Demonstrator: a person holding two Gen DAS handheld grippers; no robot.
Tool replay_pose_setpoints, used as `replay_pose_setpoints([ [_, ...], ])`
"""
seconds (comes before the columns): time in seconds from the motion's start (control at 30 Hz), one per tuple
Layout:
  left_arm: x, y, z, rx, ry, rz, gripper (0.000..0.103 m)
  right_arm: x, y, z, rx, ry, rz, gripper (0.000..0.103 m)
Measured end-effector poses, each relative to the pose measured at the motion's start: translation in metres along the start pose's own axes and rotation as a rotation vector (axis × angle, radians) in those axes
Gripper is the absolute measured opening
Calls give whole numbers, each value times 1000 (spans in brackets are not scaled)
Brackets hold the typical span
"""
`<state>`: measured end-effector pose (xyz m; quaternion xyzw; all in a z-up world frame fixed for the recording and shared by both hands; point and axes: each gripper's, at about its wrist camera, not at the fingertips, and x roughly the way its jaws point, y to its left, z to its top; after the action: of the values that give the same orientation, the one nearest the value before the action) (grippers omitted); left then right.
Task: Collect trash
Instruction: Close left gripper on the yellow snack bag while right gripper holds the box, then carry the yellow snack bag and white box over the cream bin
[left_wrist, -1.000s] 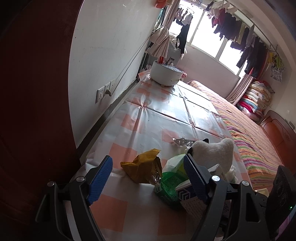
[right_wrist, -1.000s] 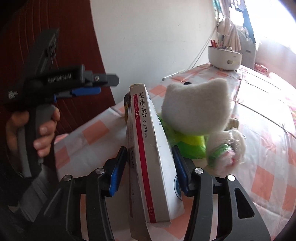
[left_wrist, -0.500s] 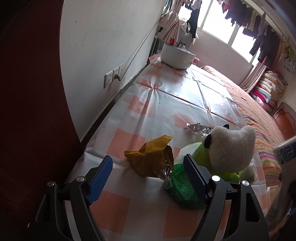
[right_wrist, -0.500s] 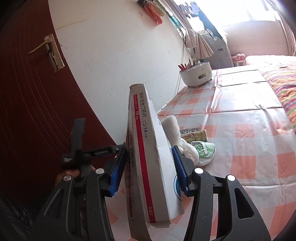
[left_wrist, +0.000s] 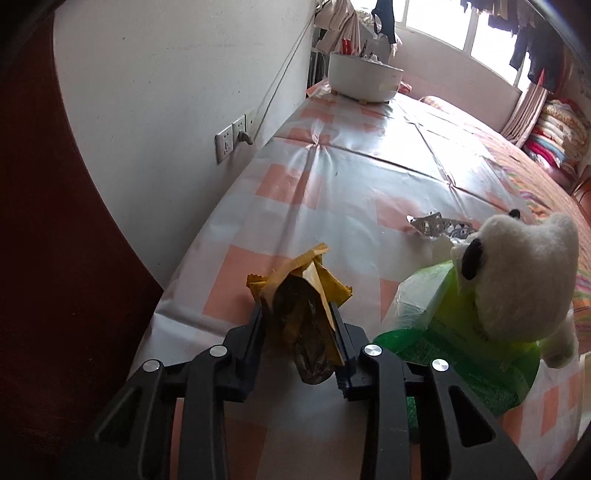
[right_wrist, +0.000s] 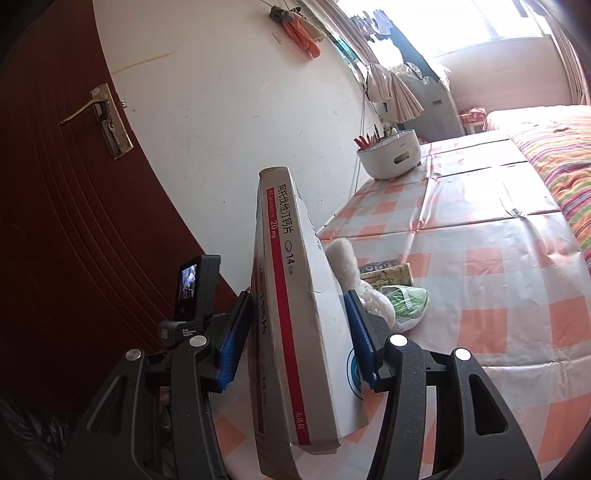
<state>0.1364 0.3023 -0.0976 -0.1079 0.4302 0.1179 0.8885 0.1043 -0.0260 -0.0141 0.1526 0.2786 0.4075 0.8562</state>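
A: Left wrist view. Left gripper (left_wrist: 300, 320) tilted down over the checked tablecloth (left_wrist: 332, 177), jaws just drawn in and now clamped on the yellow wrapper (left_wrist: 301, 295).

B: Position of that wrapper relative to the tool?

A: Squeezed between the two pads, crumpled; torn upper edge protruding ahead of the fingertips, dark inner lining bulging back toward the gripper body. Whether lower end touching the cloth or just clear of it: cannot tell.

B: Neighbouring items?

A: To the right, a green plastic bag (left_wrist: 443, 332) beneath a white plush toy (left_wrist: 524, 280), near the right finger but apart from it. Beyond, a scrap of silver foil (left_wrist: 436, 223) lying flat on the cloth. Far end: white tub (left_wrist: 364, 79) beside the wall, well apart from everything else. Wall socket (left_wrist: 232, 138) on the left.

B: Right wrist view?

A: Right gripper (right_wrist: 295, 334) closed on a white medicine box (right_wrist: 299, 314) with a red stripe, held on edge, narrow face toward the lens, top rising well past the fingertips. Blue pads pressing both broad faces.

B: Box relative to the table?

A: Held off the cloth, at the near end of the table. Behind it, plush toy and green bag partly hidden. At left, camera housing of the other gripper in front of the dark red door (right_wrist: 66, 206).
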Motion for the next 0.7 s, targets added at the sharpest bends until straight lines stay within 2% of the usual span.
replay_pose_setpoints([
  [0.07, -6, 1, 1, -6, -18, -14, 18, -4, -2, 0, 7, -15, -11, 50],
  [0.3, -44, -19, 1, 2, -124, -79, 18, -20, -11, 3, 24, -62, -53, 50],
  [0.4, -65, -31, 2, 0, -169, -146, 18, -30, -16, 5, 31, -88, -74, 50],
  [0.57, -98, -65, 1, 53, -257, -205, 18, -53, -29, 5, 59, -129, -121, 50],
  [0.7, -109, -98, -6, 107, -262, -276, 18, -78, -41, 2, 72, -161, -176, 50],
])
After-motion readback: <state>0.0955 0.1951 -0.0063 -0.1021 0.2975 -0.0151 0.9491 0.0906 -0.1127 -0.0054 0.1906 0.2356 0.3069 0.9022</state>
